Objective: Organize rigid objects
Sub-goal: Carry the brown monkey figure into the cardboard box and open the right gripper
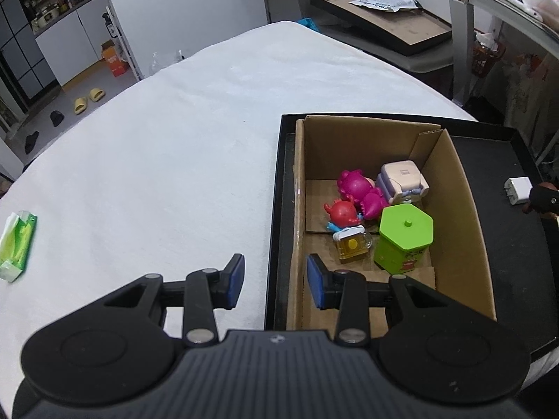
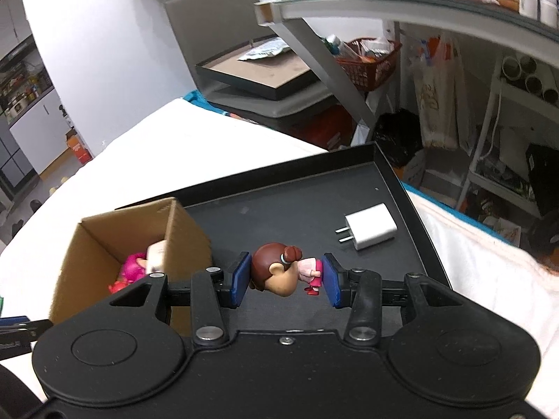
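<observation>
My right tongs grip a small doll above the black tray; my left tongs hang open and empty. Next, I judge, the doll goes into the cardboard box at the tray's left end, leaving the white charger.

Both grippers alike: left gripper, right gripper. Black matte bodies, ribbed centre, round discs either side, silver pivot screws on linkage arms, blue pads inside the fingers.

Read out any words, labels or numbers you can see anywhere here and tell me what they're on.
None can be read outright.
Green hexagonal tin: print on its side, too small to read.
Pale pink block toy: small dark label, blurred.
Printed package on the far tray: lettering blurred.
Orange carton on the floor: markings unreadable.
</observation>
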Demonstrator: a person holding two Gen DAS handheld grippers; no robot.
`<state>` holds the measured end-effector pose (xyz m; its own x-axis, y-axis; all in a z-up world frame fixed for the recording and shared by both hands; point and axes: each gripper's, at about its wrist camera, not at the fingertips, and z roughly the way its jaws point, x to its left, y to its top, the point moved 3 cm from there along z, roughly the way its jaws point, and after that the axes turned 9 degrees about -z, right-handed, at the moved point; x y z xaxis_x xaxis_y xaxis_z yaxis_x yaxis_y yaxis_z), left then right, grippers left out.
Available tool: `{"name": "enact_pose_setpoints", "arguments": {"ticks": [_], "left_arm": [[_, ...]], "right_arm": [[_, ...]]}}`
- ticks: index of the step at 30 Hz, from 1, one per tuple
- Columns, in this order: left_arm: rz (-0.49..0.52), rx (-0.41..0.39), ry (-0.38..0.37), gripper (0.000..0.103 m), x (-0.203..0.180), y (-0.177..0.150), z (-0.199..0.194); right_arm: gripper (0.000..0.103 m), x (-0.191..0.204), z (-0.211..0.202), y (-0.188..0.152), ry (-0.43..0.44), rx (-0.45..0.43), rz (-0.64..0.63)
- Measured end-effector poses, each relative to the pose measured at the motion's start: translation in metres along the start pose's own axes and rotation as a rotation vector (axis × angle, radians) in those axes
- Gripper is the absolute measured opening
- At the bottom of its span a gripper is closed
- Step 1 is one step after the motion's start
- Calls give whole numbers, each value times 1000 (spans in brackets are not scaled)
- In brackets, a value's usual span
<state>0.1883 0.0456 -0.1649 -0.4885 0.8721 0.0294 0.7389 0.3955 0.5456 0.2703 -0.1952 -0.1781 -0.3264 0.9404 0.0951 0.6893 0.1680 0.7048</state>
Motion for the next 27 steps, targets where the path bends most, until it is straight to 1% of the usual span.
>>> {"name": "enact_pose_setpoints", "arguments": {"ticks": [6, 12, 16, 20, 27], "left_arm": [[-18, 4, -41, 38, 8, -1, -1], [-6, 14, -79, 38, 11, -2, 0], [-18, 21, -108, 38, 13, -1, 2], [-33, 43, -130, 38, 17, -1, 5], [-53, 107, -177, 37, 24, -2, 15]], "right_arm": [[43, 20, -13, 6, -7, -14, -47], [43, 42, -23, 11, 3, -41, -85], [43, 57, -26, 15, -3, -44, -122], [43, 72, -29, 18, 3, -47, -165], [43, 96, -27, 22, 25, -37, -219]]}}
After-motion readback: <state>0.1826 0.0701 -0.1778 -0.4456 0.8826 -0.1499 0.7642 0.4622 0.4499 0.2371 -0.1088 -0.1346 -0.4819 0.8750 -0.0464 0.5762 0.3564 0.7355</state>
